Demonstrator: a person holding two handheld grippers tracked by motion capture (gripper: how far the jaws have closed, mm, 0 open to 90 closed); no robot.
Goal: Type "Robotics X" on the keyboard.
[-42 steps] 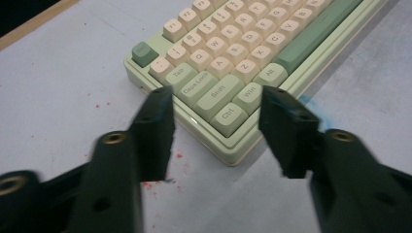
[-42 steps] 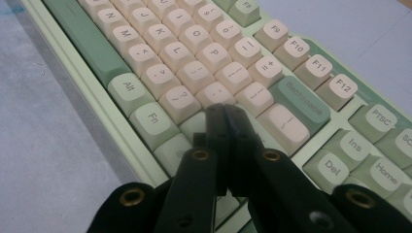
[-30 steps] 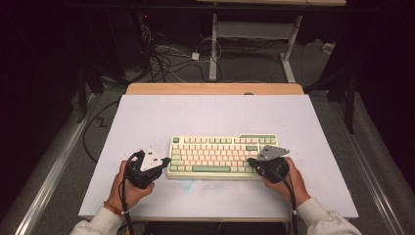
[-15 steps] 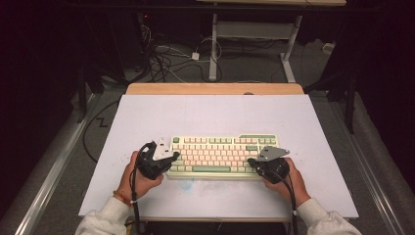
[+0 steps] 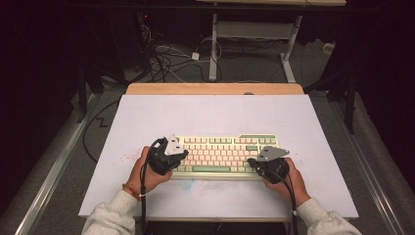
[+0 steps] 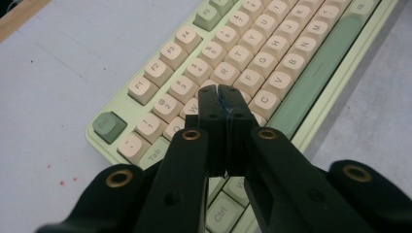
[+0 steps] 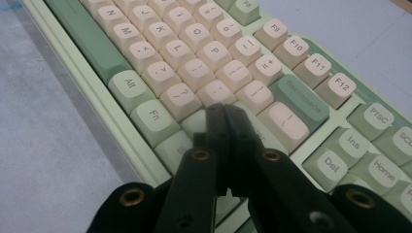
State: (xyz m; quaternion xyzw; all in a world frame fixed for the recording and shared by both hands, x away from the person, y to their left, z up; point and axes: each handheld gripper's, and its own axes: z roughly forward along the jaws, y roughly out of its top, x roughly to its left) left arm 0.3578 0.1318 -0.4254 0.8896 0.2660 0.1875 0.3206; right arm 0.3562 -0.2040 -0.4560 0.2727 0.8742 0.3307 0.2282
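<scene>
A pale green keyboard [image 5: 222,154] with cream and green keys lies near the table's front edge. My left gripper [image 5: 181,155] is shut, its tips over the keyboard's left end. In the left gripper view the closed tips [image 6: 223,93] hover over the keys near W and E on the keyboard [image 6: 272,53]. My right gripper [image 5: 252,161] is shut too, at the keyboard's right end. In the right gripper view its closed tips [image 7: 224,110] sit over the keys just right of the "?" key, with nothing between them on the keyboard [image 7: 194,48].
The keyboard rests on a white table top [image 5: 210,115] with a wooden strip [image 5: 215,88] at the far edge. Small red specks [image 5: 128,156] mark the surface to the left. Cables and desk legs [image 5: 213,44] stand on the floor beyond.
My left gripper has moved right from beside the keyboard onto its left end. The right gripper has barely moved.
</scene>
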